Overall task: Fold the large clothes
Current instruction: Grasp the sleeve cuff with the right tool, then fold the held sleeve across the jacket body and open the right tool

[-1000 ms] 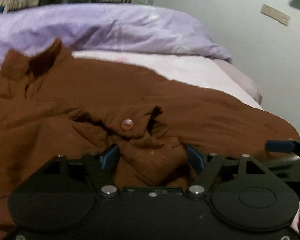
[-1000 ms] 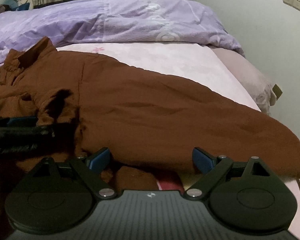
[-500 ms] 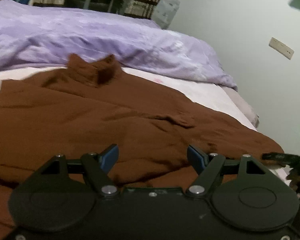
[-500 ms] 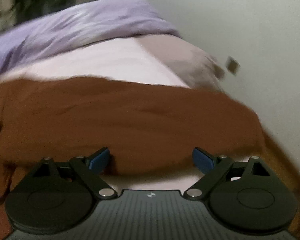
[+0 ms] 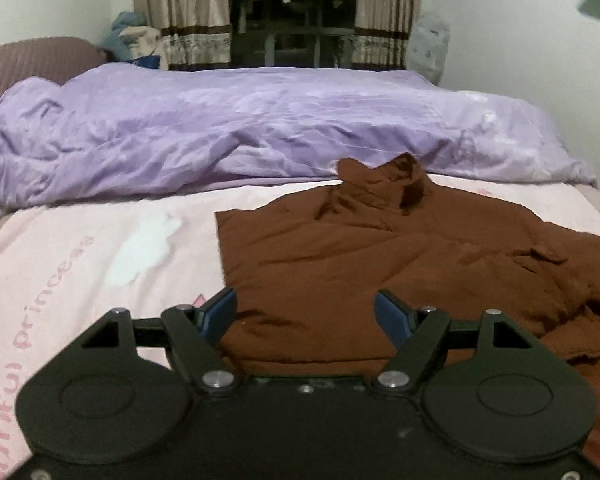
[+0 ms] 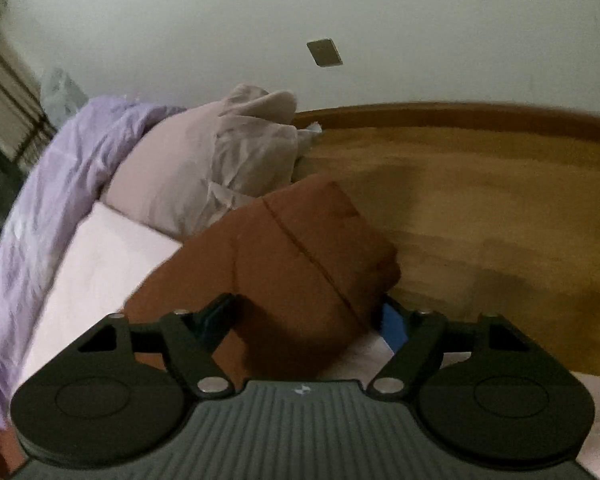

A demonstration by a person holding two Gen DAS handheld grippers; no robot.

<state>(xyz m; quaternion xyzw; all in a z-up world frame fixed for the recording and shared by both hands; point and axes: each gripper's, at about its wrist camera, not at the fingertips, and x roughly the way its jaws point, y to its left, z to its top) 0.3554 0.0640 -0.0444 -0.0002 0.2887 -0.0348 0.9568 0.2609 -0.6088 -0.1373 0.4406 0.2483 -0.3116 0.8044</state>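
Note:
A large brown garment (image 5: pixel 400 256) lies spread on the pink bed sheet (image 5: pixel 100 248), its collar toward the purple duvet. My left gripper (image 5: pixel 306 314) is open and empty, its blue-padded fingers over the garment's near left edge. In the right wrist view, one end of the brown garment (image 6: pixel 292 256) reaches toward the wooden headboard. My right gripper (image 6: pixel 306 316) is open, with that end lying between its fingers, not clamped.
A crumpled purple duvet (image 5: pixel 240 128) runs across the far side of the bed. A pale pillow (image 6: pixel 220 168) sits by the wooden headboard (image 6: pixel 480 208). Curtains and a dark window (image 5: pixel 292 12) are behind. A wall plate (image 6: pixel 324 53) is above the headboard.
Both grippers swung. The left pulled back and turned left, now showing the garment's left edge and bare sheet. The right turned right toward the headboard and the garment's end. Both stayed open.

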